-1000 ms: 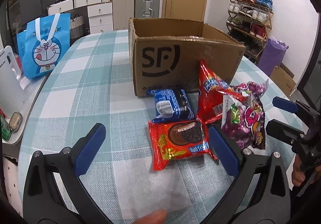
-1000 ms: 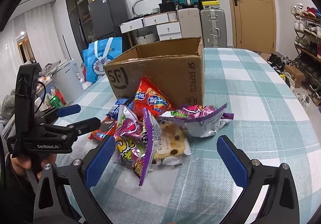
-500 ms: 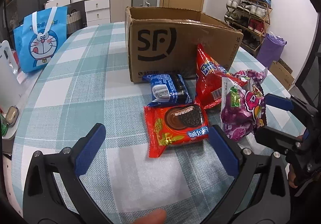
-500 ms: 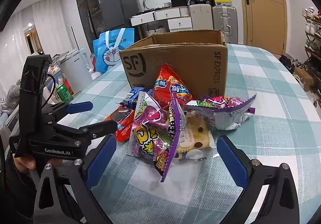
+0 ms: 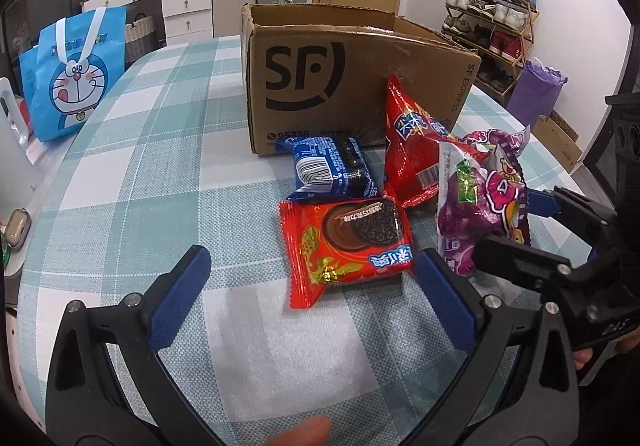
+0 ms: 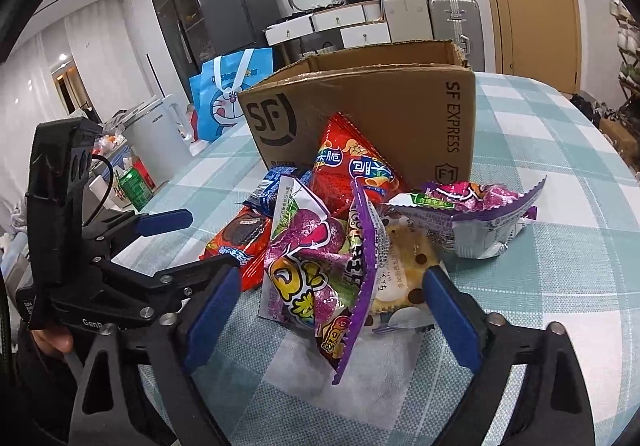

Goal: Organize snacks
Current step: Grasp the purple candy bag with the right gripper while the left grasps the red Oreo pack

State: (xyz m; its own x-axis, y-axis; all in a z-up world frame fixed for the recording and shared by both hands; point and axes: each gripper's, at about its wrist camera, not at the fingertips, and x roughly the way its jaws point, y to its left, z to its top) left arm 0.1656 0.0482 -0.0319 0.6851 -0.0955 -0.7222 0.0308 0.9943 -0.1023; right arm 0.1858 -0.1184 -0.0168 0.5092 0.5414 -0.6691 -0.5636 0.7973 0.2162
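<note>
So far nothing appears packed: every visible snack lies on the checked tablecloth [image 5: 168, 174] in front of the cardboard box [image 5: 340, 86], which stands open-topped at the far side; its inside is hidden from both views.

Snacks, near side of the box:
- red cookie packet [image 5: 346, 246], flat, nearest the left gripper
- blue cookie packet [image 5: 332, 168], just beyond it, close to the box wall
- red chip bag [image 6: 352, 170], propped against the box front
- purple candy bag [image 6: 320, 266], standing crumpled, nearest the right gripper
- a second purple bag [image 6: 476, 218], lying to the right
- pale chocolate-chip biscuit pack [image 6: 404, 266], partly under the purple candy bag

Left gripper [image 5: 308, 298]: fingers wide apart, empty, hanging just short of the red cookie packet, not touching it.

Right gripper [image 6: 332, 310]: jaws have just been closing, with the purple candy bag and the biscuit pack's edge between them. The pads look near the wrapper on both sides, but firm contact is not evident; read as not yet clamped.

Judgement: task at its start. First pick under way on the right; six packets left to move, presumably into the box.
</note>
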